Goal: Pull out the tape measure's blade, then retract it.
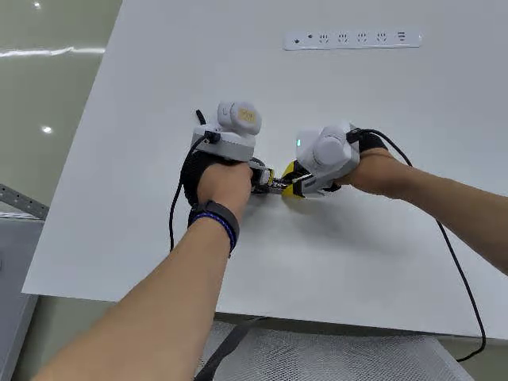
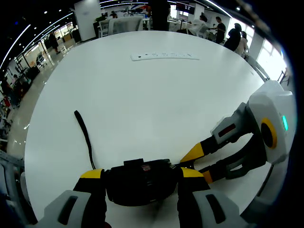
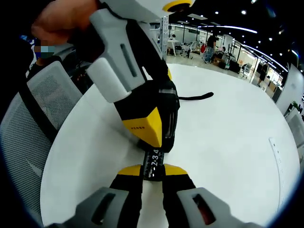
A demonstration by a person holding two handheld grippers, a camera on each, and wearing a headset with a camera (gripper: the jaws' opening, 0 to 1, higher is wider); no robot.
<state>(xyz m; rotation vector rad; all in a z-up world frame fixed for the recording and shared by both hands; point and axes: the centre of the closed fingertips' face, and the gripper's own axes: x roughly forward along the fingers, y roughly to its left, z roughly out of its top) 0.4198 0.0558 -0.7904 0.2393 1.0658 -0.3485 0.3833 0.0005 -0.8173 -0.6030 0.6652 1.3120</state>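
The tape measure has a black case with a black wrist strap lying on the white table. My left gripper is shut on the case, its yellow-tipped fingers at either side. In the right gripper view the case stands just ahead, with a short length of blade showing black numbers. My right gripper is shut on the blade's end. In the head view the left gripper and right gripper meet near the table's front middle, with the tape measure between them.
A white power strip lies at the far side of the white table. Black cables trail from both grippers over the table's front edge. A mesh chair sits below that edge. People stand far off in the room.
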